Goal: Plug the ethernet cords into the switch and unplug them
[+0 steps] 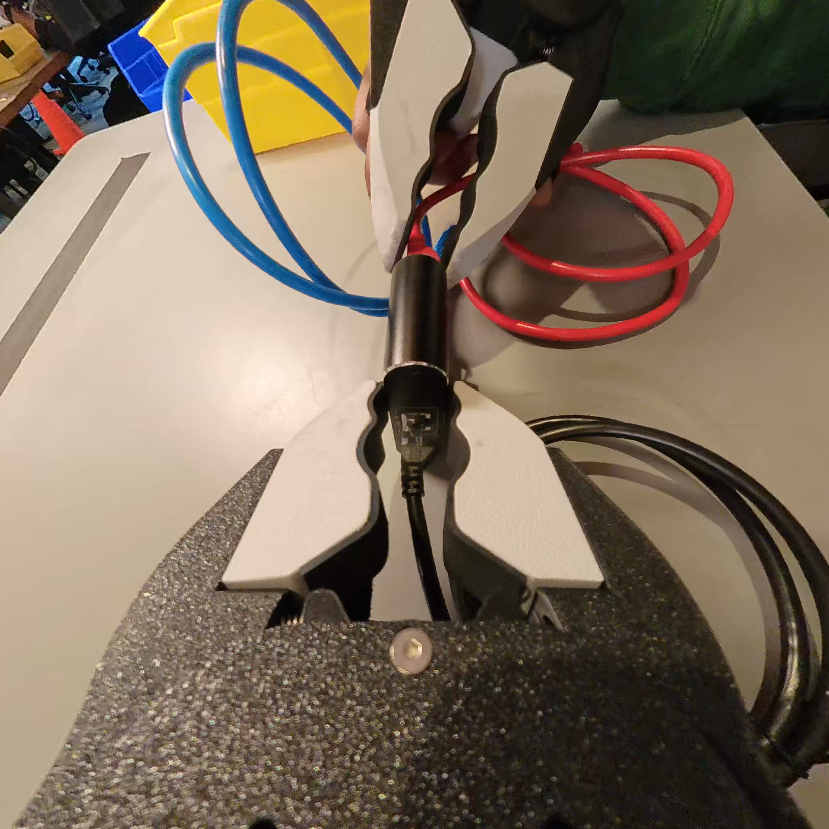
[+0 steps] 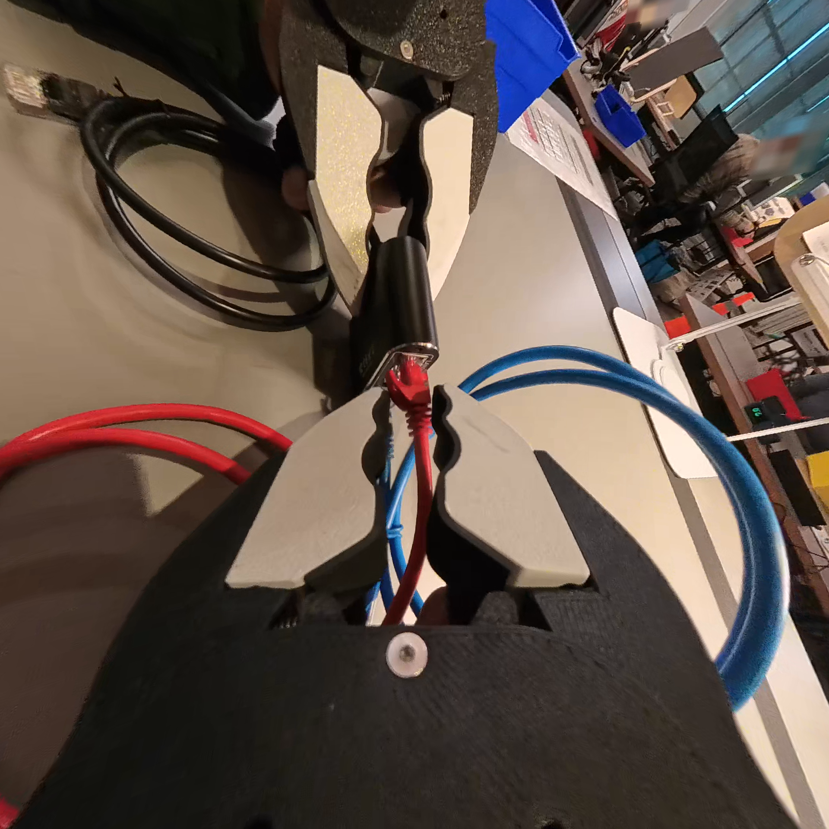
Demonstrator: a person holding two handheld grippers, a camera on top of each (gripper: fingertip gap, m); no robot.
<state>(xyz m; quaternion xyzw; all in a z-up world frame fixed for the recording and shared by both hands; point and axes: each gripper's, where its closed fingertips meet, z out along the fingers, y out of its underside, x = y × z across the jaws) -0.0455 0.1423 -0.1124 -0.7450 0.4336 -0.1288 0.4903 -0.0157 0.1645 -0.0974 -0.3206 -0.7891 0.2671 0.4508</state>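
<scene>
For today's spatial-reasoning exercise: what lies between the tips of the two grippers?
A short black cylindrical coupler spans the gap from left gripper to right gripper, with the red ethernet plug at its end; both wrist views show it.

Two grippers face each other over a pale table [image 1: 179, 359], tips meeting at a small black switch [image 1: 417, 314] held between them, so no gap remains along that line. The left gripper [image 1: 415, 394] is clamped on the switch's near end; the right gripper [image 2: 410, 394] straddles a red plug [image 2: 408, 381] at the far end. Blue cord [image 1: 215, 188] loops rise on one side of the switch, blocking passage there. Red cord [image 1: 628, 269] loops lie on the other side. Black cord [image 1: 717, 516] coils crowd the table beside the left gripper. A yellow bin [image 1: 278, 71] stands past the blue loops. Bare tabletop lies open toward a dark slot [image 1: 71, 260].
</scene>
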